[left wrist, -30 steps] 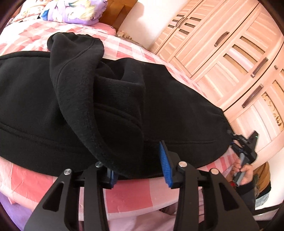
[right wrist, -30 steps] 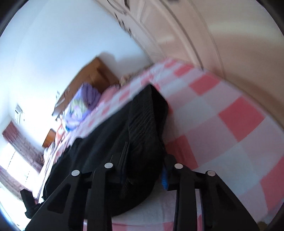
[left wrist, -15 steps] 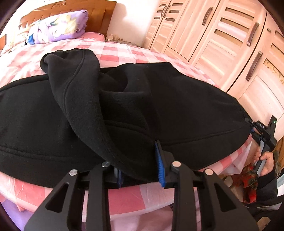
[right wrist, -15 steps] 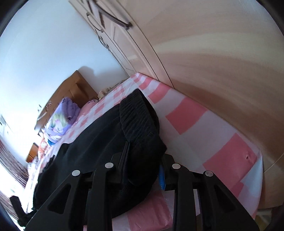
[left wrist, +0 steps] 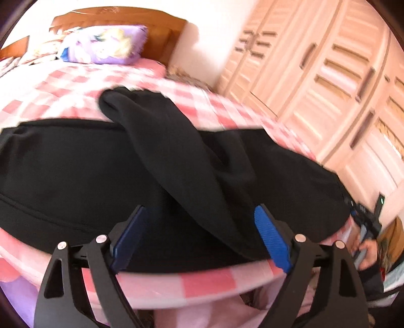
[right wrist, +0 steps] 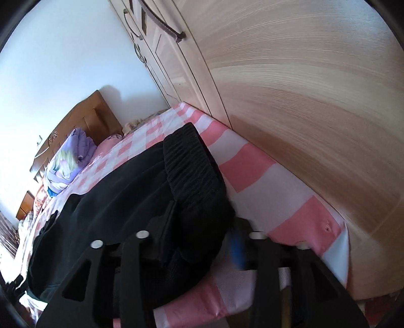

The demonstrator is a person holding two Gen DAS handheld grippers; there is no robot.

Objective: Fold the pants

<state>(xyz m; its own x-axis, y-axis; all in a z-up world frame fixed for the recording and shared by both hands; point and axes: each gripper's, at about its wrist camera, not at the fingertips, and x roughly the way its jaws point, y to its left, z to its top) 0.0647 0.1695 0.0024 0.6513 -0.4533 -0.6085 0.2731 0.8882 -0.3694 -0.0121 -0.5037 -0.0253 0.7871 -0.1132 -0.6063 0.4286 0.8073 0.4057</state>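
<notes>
Black pants (left wrist: 83,171) lie across the pink checked bed (left wrist: 202,280), with one leg (left wrist: 166,141) folded diagonally over the rest. My left gripper (left wrist: 199,239) hangs over the near bed edge, its jaws opening wide. The folded leg's end lies between the blue pads (left wrist: 272,242), and neither pad presses on it. In the right wrist view the ribbed waistband (right wrist: 192,161) sits between the jaws of my right gripper (right wrist: 202,239), which are opening; the blue pad (right wrist: 237,247) stands just off the cloth. That right gripper (left wrist: 366,217) also shows at the pants' right end, held by a hand (left wrist: 368,252).
A pale wooden wardrobe (left wrist: 341,83) stands close along the bed's right side (right wrist: 303,101). A purple pillow (left wrist: 106,48) leans on the wooden headboard (left wrist: 121,17) at the far end. The bed's near edge drops off just under the left gripper.
The left jaws have spread wide and let go of the folded leg, and the gripper has drawn back and up. The right jaws have widened off the waistband.
</notes>
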